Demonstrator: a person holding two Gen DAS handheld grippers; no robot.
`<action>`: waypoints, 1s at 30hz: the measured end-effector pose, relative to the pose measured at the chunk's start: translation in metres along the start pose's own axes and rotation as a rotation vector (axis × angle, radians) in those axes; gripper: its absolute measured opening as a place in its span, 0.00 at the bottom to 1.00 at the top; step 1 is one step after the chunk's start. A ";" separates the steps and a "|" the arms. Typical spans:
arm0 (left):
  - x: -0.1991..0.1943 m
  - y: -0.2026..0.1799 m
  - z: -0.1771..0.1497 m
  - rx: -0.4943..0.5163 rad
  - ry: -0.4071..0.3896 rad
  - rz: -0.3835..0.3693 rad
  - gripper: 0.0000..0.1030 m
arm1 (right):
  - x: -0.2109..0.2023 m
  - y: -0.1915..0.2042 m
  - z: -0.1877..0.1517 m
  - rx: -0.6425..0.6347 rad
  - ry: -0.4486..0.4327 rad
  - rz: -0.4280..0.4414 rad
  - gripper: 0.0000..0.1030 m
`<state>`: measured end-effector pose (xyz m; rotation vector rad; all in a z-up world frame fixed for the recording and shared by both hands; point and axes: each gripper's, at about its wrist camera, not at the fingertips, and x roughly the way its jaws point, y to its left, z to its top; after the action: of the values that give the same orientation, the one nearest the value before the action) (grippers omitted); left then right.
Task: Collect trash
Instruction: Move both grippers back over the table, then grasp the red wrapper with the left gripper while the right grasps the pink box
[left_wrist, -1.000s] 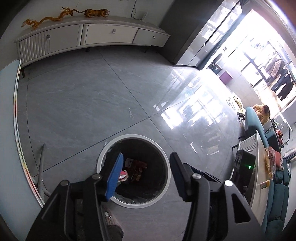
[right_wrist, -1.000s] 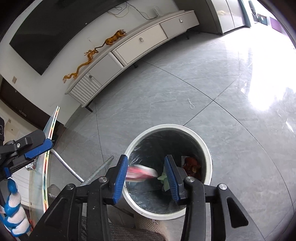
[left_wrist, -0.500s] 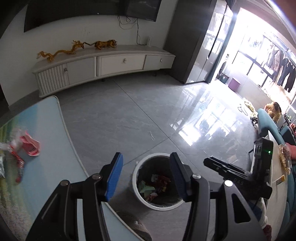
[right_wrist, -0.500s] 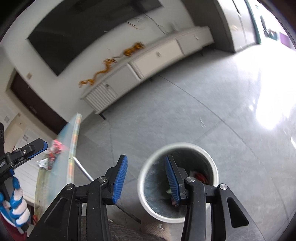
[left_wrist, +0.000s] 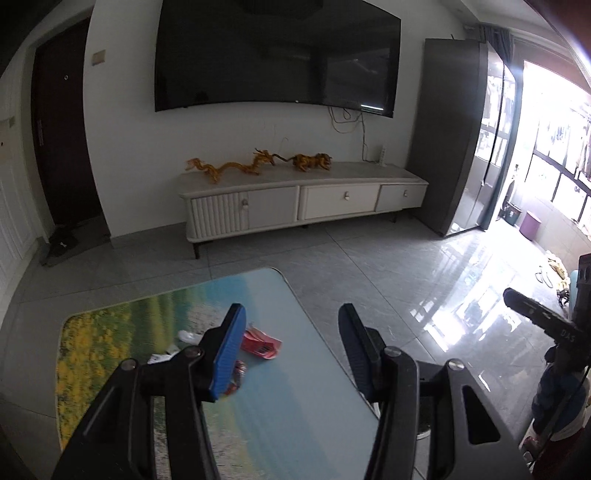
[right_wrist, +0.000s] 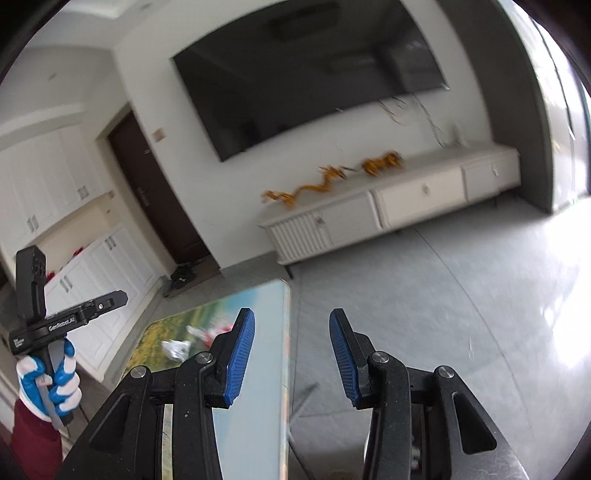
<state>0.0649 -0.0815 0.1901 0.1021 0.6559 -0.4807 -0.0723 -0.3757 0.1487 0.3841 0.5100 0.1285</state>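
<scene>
My left gripper (left_wrist: 291, 350) is open and empty above the near end of a low table (left_wrist: 295, 398) with a landscape print. On the table lie a red wrapper (left_wrist: 260, 341), white crumpled scraps (left_wrist: 186, 336) and a small red-and-silver piece (left_wrist: 238, 371), half hidden behind the left finger. My right gripper (right_wrist: 291, 354) is also open and empty, over the table's right edge (right_wrist: 286, 332). In the right wrist view the red wrapper (right_wrist: 221, 328) and a white scrap (right_wrist: 175, 349) are blurred. The trash bin shows in neither view.
A white TV cabinet (left_wrist: 303, 206) with golden dragon figures stands against the far wall under a large dark screen (left_wrist: 277, 59). Grey tiled floor (left_wrist: 388, 266) lies right of the table. A gloved hand (right_wrist: 48, 384) holds the left gripper's handle.
Both grippers rose from over the bin and tilted up. The bin left both views and the table top and TV wall came in. A red wrapper seen between the right fingers over the bin is gone.
</scene>
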 end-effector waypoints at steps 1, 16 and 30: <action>-0.008 0.009 0.005 0.000 -0.012 0.020 0.49 | 0.000 0.014 0.008 -0.029 -0.004 0.010 0.39; 0.077 0.081 -0.062 -0.132 0.158 0.020 0.48 | 0.142 0.108 0.008 -0.171 0.171 0.137 0.42; 0.211 0.071 -0.128 -0.130 0.351 -0.004 0.46 | 0.310 0.094 -0.058 -0.158 0.428 0.173 0.42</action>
<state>0.1704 -0.0713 -0.0438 0.0623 1.0295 -0.4255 0.1648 -0.2044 -0.0008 0.2445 0.8821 0.4219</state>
